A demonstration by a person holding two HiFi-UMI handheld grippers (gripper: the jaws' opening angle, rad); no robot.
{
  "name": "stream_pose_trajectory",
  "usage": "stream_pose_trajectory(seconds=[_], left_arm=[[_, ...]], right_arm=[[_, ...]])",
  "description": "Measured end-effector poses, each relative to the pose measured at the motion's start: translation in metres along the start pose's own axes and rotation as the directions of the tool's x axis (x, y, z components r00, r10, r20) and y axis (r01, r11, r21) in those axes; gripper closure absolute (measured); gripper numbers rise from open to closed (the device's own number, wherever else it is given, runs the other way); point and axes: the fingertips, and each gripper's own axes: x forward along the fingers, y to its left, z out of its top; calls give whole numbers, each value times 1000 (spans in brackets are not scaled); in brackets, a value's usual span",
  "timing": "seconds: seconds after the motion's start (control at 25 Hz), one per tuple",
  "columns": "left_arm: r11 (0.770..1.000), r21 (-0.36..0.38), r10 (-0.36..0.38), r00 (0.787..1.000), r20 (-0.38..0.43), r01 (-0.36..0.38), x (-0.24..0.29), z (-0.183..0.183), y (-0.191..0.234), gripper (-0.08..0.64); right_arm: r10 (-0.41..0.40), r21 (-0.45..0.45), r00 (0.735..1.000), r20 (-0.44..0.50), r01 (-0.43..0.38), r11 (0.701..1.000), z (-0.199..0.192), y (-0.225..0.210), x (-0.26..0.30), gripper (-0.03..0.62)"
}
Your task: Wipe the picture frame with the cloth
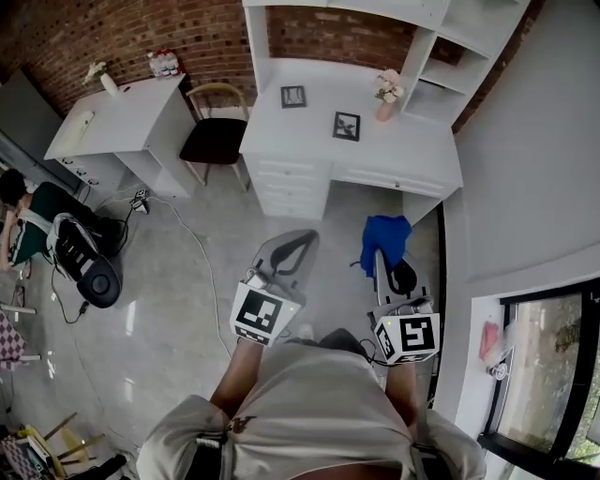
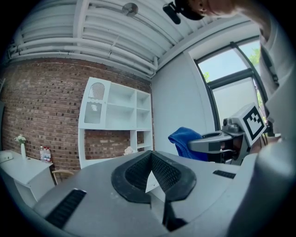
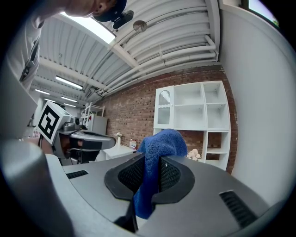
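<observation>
Right gripper [image 3: 149, 181] pinches blue cloth [image 3: 163, 141]; left gripper [image 2: 155, 179] pressed together, empty; picture frame [image 1: 346, 126] at twelve o'clock on desk [image 1: 309, 136]; hard swipe could topple it.

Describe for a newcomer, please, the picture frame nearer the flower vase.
Find the white desk against the brick wall. Of its two dark frames, the picture frame meant is the right-hand one, closest to the flower vase; the other frame sits farther left.

I view a home-style study: white desk [image 1: 412, 141] against a brick wall [image 1: 66, 42], open shelving [image 2: 121, 111] above the desk, chair [image 1: 214, 139] left of it, flower vase [image 1: 386, 94] on it.
</observation>
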Motion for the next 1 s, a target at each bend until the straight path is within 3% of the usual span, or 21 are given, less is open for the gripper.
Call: stream_pose_trajectory(seconds=[0.36,1.0], left_arm=[[1000,-2,-27,1000,-4,27,27,-3,19,561],[1000,-9,16,1000,-21,-16,97,-8,63,560]], right_arm=[[-18,2,1000,-8,18,1000,-2,-13,30,558],[19,21,1000,-22,-18,1000,-12,-60,104,558]])
